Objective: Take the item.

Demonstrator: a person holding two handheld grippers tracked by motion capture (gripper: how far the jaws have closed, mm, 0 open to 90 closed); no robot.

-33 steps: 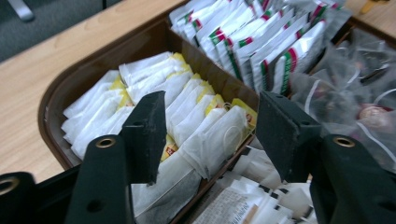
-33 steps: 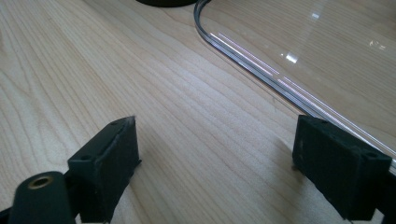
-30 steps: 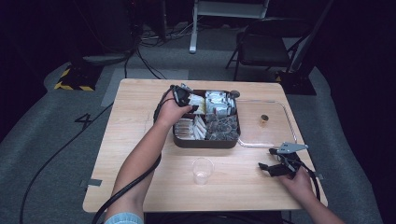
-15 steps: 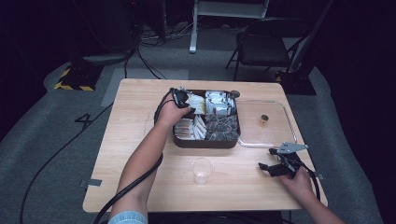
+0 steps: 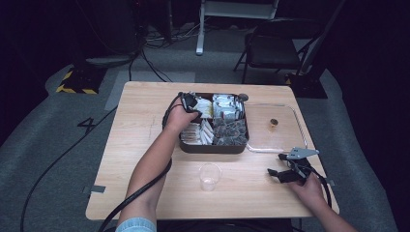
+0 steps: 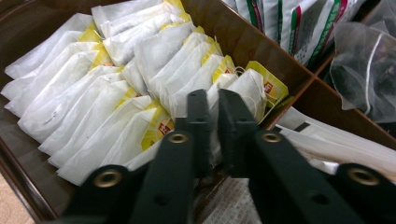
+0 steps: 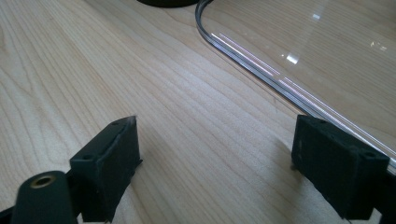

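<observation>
**Tea bag pick: grip made, lift not yet begun**

Left claw [image 6: 212, 116] sits down in the near-left compartment of the dark tray [image 5: 212, 147], among the white tea bags [image 6: 93, 98] with yellow tags. Its jaws have just been closing and now stand pressed nearly together, pinching the upper edge of one tea bag [image 6: 247, 88] at the end of the row; how much paper they caught is hard to judge, since the jaws cover it. The bag is in its compartment, touching its neighbours, not lifted.

Right claw [image 7: 215, 154] rests on the bench [image 5: 145, 121] at the near right, jaws spread wide with bare wood between them, just beside the edge of the clear lid [image 7: 299, 42].

The clear cup [image 5: 210, 176] stands empty near the front edge, well apart from the tray.

Progress: early. Grasp looks done; lifting out and carrying, probably to the cup, remain.
</observation>
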